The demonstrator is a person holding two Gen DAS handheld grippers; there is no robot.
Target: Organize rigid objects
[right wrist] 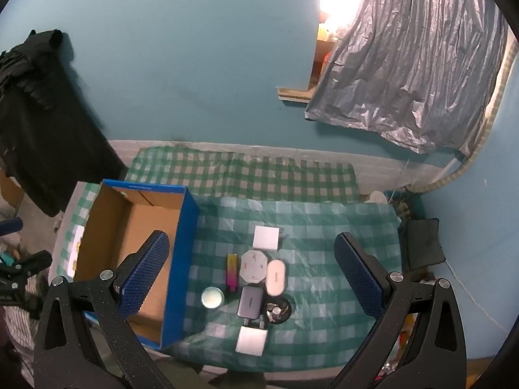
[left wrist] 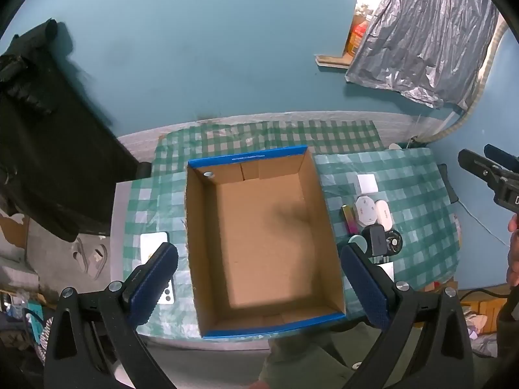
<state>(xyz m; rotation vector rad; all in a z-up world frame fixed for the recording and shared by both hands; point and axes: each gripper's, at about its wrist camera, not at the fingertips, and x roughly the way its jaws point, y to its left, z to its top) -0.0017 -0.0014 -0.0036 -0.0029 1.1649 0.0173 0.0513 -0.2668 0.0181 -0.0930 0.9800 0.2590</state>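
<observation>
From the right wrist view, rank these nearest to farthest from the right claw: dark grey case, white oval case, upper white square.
Right claw is open.
1. Dark grey case, just below the claw's midpoint.
2. White oval case, slightly right.
3. Upper white square, farthest up the cloth.
The first two are close.

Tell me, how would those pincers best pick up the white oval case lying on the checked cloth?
Probably from above, closing across the narrow width of the white oval case, on its long, nearly straight sides. It lies flat, its long axis running away from the right gripper, whose jaws stand wide open. The octagonal white box crowds its left side, so one finger must slip into that gap.
</observation>
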